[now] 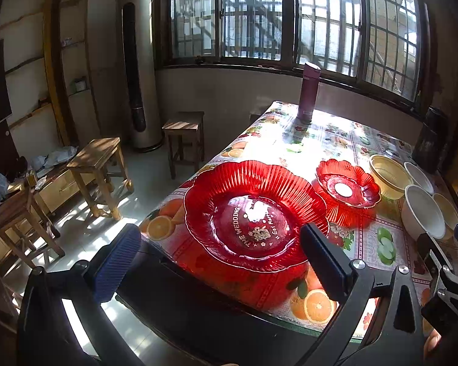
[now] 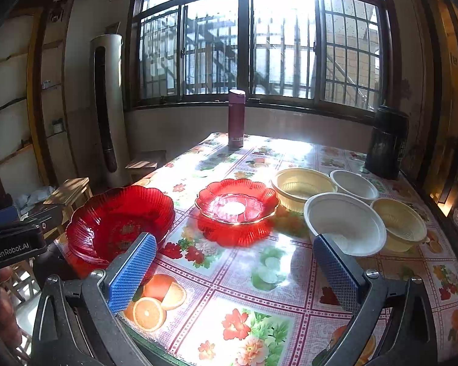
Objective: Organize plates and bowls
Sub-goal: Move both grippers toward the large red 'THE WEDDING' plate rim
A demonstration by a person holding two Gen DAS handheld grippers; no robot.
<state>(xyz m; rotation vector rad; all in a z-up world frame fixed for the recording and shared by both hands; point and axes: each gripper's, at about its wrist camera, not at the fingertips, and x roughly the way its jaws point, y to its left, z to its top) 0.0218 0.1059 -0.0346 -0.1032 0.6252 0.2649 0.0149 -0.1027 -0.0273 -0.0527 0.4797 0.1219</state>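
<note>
progress: barely begun | big plate (image 1: 253, 216), small plate (image 2: 236, 202), four bowls (image 2: 345, 222) lay unstacked on bench (image 2: 259, 274) | left claw (image 1: 216, 259) and right claw (image 2: 235, 271) gaped, empty

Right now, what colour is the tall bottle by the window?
Dark pink bottle, clearest in the right wrist view.

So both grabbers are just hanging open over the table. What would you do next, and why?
Probably ease the left gripper forward to close on the near rim of the big red plate. Both grippers are open and empty, that plate lies right between the left one's fingers, and the small red plate beside it looks like a natural stacking partner.
</note>
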